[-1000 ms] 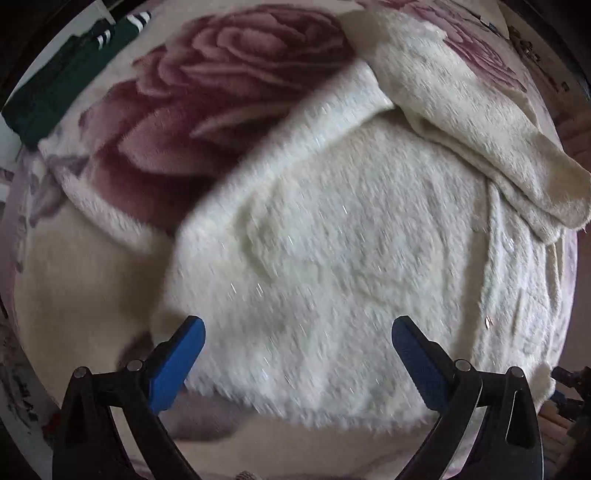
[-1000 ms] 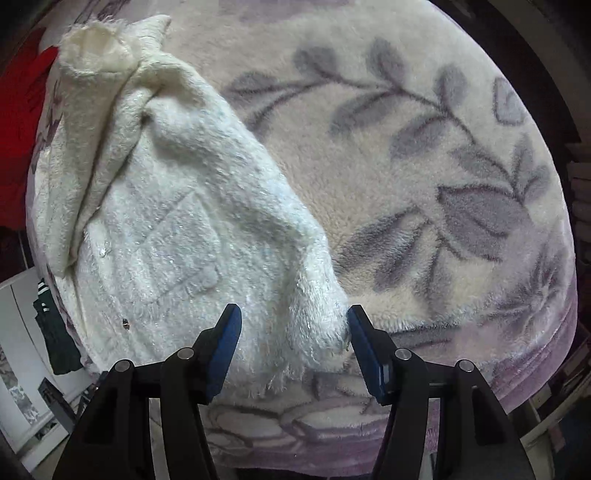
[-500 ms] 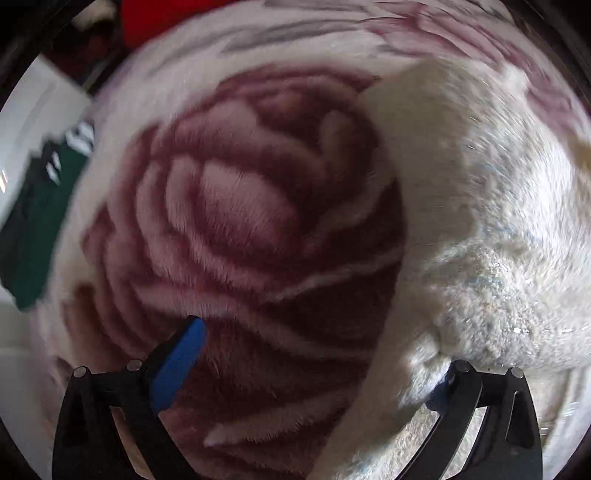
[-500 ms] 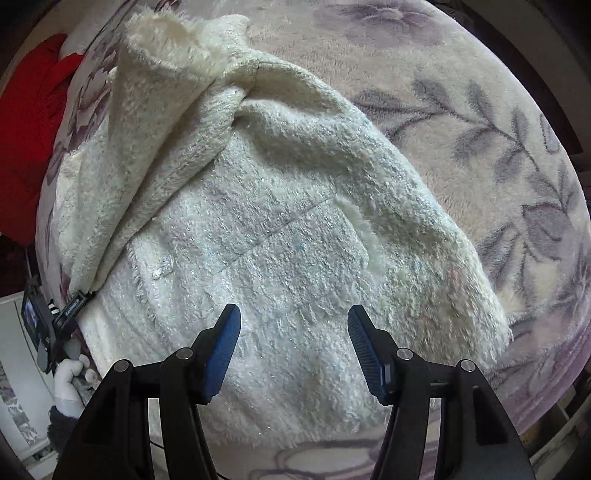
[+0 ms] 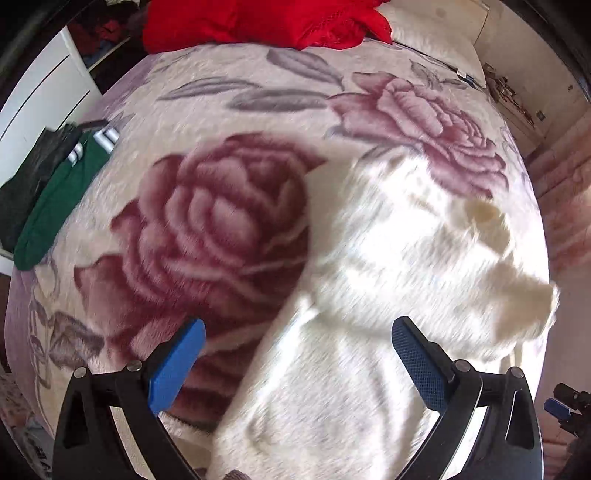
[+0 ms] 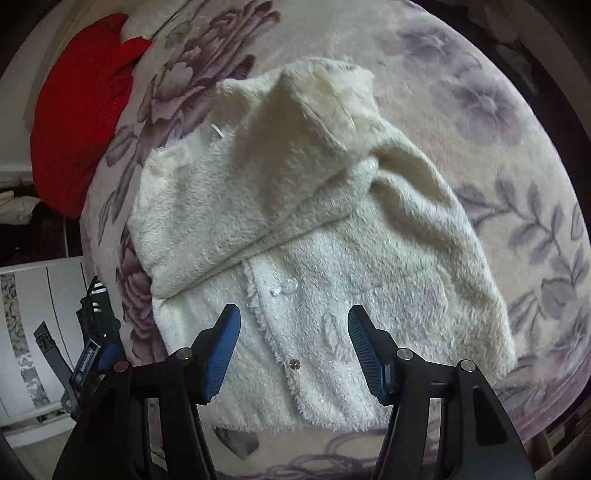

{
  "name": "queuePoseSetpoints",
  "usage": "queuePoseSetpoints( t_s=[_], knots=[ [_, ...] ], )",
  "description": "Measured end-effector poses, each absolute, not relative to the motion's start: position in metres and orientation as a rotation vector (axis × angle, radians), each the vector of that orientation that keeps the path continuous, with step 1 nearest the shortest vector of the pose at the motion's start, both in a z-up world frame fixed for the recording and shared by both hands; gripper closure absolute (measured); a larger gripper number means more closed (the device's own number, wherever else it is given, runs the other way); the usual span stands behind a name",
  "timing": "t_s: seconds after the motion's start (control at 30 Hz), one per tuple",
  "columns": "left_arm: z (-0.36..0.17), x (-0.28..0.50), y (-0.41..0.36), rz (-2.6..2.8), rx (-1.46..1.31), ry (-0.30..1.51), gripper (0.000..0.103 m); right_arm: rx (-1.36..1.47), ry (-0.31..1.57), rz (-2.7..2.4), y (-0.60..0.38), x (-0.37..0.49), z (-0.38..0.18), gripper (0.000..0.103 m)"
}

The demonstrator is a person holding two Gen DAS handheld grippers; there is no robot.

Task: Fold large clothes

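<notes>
A fluffy cream cardigan point(image 6: 295, 229) lies on the bed, with one sleeve point(image 6: 258, 177) folded across its body and a small button point(image 6: 294, 364) on its front edge. My right gripper point(image 6: 294, 312) hovers above the hem. Its jaws are opening and nothing is between them. In the left wrist view the cardigan point(image 5: 406, 266) is motion-blurred at the lower right. My left gripper point(image 5: 297, 325) is open and empty above the cardigan's left edge, over the blanket.
The cardigan rests on a floral plush blanket point(image 5: 221, 221) covering the bed. A red cloth point(image 5: 258, 22) lies at the far end. A green garment with white stripes point(image 5: 55, 206) hangs off the left edge, beside a white cabinet point(image 5: 37, 92).
Both grippers have lifted away from the cardigan, so more of the bed shows. The left view swung over the big rose and back. The cardigan lies with its sleeve folded over.
</notes>
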State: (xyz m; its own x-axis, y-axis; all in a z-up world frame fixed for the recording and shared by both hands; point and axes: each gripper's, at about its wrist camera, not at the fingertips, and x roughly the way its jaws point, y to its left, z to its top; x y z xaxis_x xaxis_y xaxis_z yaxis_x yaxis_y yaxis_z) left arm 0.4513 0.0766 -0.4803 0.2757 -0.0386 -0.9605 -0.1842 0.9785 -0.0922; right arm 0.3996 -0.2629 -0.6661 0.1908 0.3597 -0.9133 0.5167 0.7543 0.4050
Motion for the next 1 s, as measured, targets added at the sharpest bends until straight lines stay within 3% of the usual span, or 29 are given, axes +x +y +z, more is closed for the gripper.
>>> queuePoseSetpoints(
  t_s=[0.1,0.2,0.47,0.7,0.77,0.83,0.87,1.0],
  knots=[
    [-0.489,0.506,0.053,0.057,-0.167,1.32,0.0,0.701,1.407,-0.114,-0.285,0.448,-0.646,0.027],
    [-0.513,0.561,0.031,0.028,-0.105,1.346,0.0,0.639,1.382,-0.113,-0.31,0.515,-0.657,0.027],
    [-0.584,0.652,-0.007,0.004,0.16,1.425,0.0,0.44,1.51,-0.052,-0.35,0.685,-0.758,0.027],
    [-0.639,0.653,-0.033,-0.124,0.33,1.507,0.002,0.19,1.641,0.082,-0.329,0.729,-0.822,0.024],
    [-0.636,0.648,-0.033,-0.136,0.311,1.461,0.016,0.173,1.636,0.105,-0.33,0.729,-0.831,0.024],
    [-0.628,0.646,-0.029,-0.119,0.277,1.42,0.044,0.184,1.621,0.126,-0.334,0.728,-0.832,0.025],
    [-0.623,0.645,-0.026,-0.116,0.254,1.407,0.048,0.18,1.613,0.141,-0.335,0.727,-0.83,0.03],
    [-0.605,0.63,-0.023,-0.123,0.222,1.351,0.067,0.133,1.57,0.169,-0.341,0.718,-0.818,0.066]
  ],
)
